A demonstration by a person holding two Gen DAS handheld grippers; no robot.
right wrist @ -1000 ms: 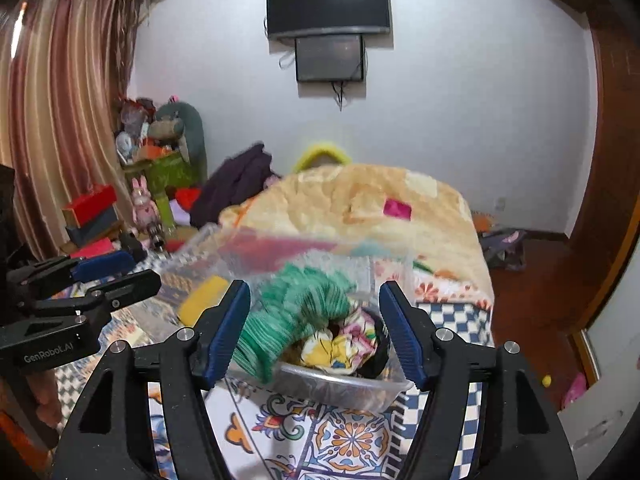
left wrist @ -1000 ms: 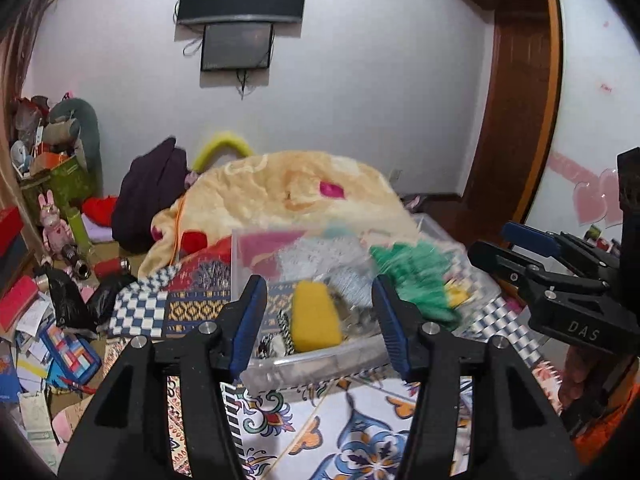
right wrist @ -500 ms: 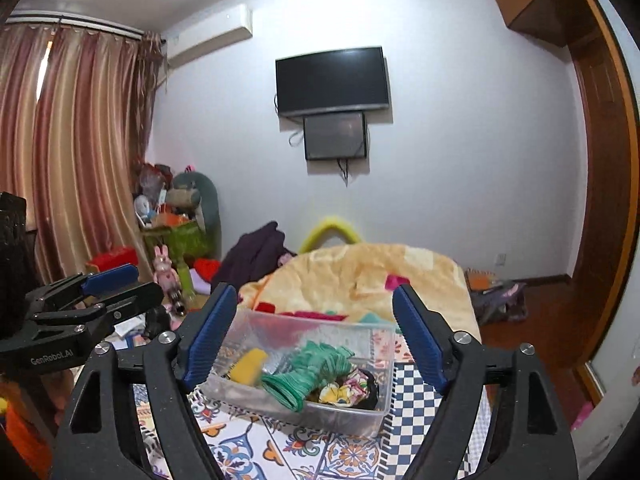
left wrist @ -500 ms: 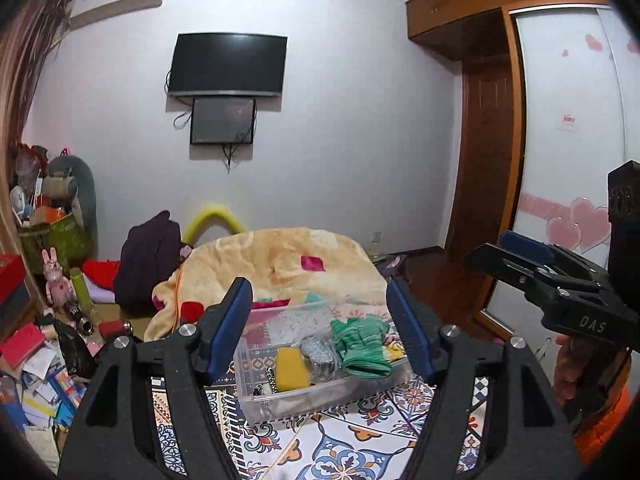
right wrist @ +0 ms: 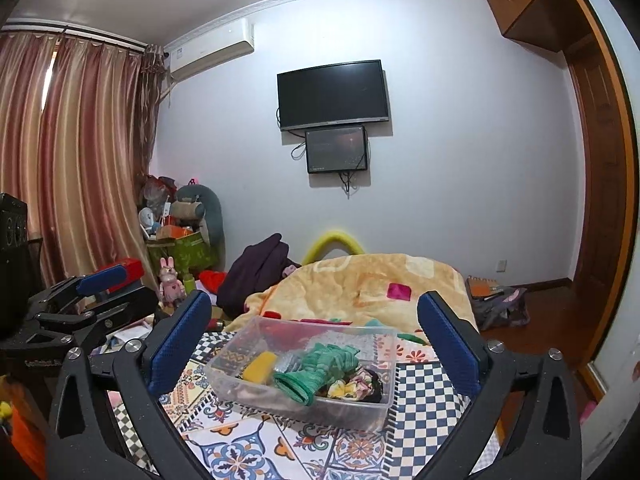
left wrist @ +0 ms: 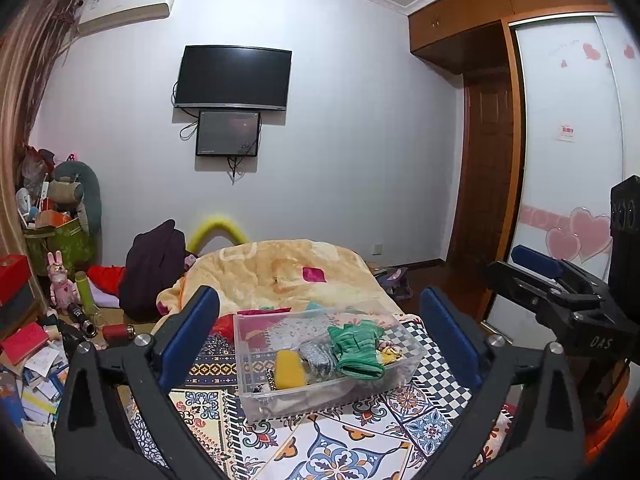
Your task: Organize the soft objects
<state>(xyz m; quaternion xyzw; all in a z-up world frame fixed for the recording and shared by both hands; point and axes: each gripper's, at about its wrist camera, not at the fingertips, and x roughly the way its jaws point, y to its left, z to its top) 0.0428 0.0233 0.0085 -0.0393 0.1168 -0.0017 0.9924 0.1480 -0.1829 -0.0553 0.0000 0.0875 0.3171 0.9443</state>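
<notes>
Both tools (left wrist: 320, 340) (right wrist: 316, 340) farther back from bin (left wrist: 320, 396), spread wide.

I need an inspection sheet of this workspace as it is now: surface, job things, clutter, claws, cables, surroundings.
Surface: patterned bedspread with tile and checker prints.
Job's things: clear plastic bin on the bedspread, holding a green knit piece, a yellow sponge, a grey glittery item and a floral scrunchie.
Clutter: papers and books on the floor at the left; pink rabbit toy; dark jacket.
Claws: left claw open, empty; right claw open, empty; both back from the bin.
Cables: wires hanging under the wall screens.
Surroundings: beige blanket, television, wardrobe.
</notes>
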